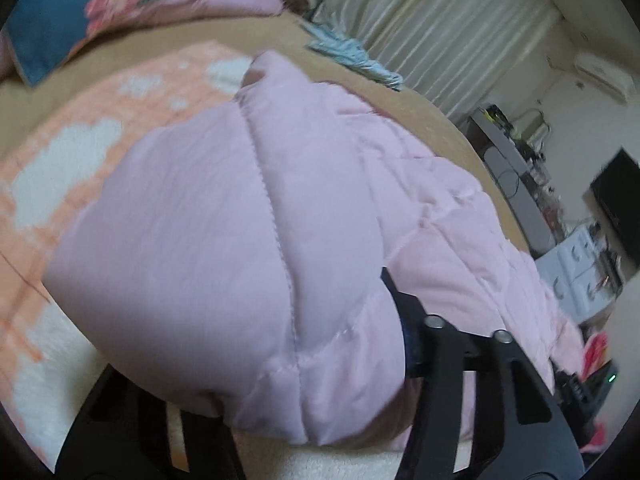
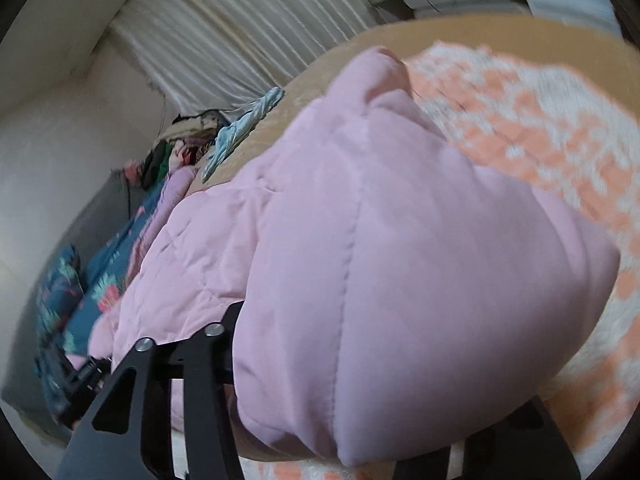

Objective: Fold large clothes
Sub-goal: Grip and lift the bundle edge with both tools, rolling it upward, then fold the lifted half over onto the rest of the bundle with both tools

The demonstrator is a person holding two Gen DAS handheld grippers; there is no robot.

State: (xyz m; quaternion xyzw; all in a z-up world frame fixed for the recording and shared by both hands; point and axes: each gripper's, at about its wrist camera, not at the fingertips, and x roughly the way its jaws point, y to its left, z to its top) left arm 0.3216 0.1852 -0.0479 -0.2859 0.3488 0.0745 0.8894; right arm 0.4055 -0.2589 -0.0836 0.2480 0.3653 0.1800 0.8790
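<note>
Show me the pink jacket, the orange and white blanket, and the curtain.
pink jacket (image 1: 200,240): left wrist view, on its smooth padded panel.
orange and white blanket (image 1: 72,168): left wrist view, on a white patch.
curtain (image 2: 224,40): right wrist view, on its pleats.

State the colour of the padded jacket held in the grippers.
Pale pink padded jacket; the right wrist view shows it best.

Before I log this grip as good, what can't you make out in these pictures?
- Left gripper tips: left wrist view, buried under the pink jacket.
- Right gripper tips: right wrist view, covered by the same jacket.
- Jacket's near hem: folded under itself in both views.
- Clothes pile by the curtain: too small and blurred.
</note>
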